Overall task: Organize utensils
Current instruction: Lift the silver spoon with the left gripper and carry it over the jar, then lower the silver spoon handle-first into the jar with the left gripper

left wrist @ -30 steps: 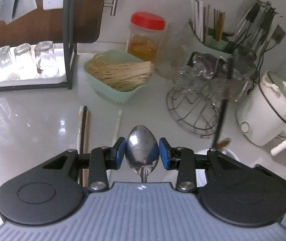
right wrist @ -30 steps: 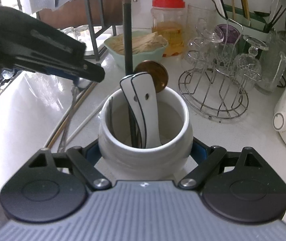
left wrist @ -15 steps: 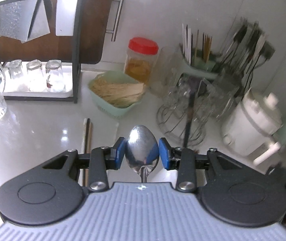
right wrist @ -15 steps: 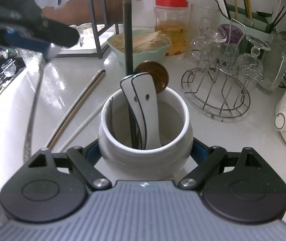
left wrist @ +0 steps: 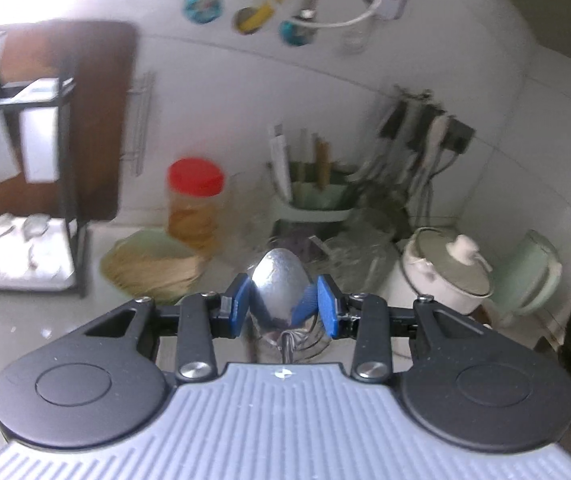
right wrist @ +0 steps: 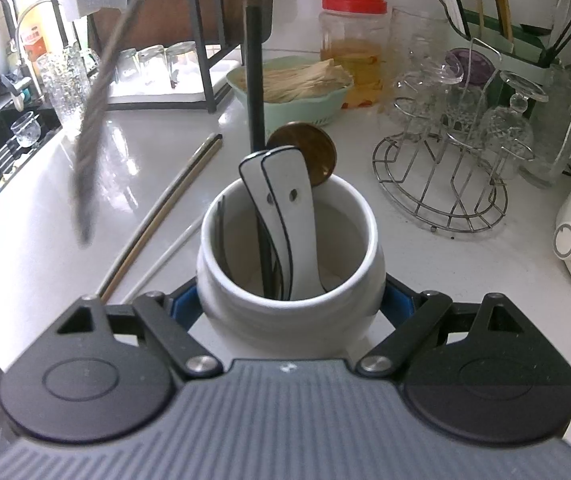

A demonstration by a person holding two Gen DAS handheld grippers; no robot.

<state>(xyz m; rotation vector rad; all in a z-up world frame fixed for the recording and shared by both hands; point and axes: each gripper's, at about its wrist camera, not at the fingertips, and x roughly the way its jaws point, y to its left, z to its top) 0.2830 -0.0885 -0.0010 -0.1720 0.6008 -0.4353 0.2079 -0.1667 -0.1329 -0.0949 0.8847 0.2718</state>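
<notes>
We see the left gripper (left wrist: 281,300) clamped on a shiny metal spoon (left wrist: 279,284), bowl forward, held above the tabletop (right wrist: 425,264). Our right gripper (right wrist: 291,300) grips the white ceramic utensil crock (right wrist: 289,276) holding white-handled utensils (right wrist: 285,200).

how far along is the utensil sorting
Done: two white spoons and other utensils already stand in the jar, gripped by the right gripper. In hand: the left gripper holds a metal spoon. Left: chopsticks lie on the counter.
</notes>
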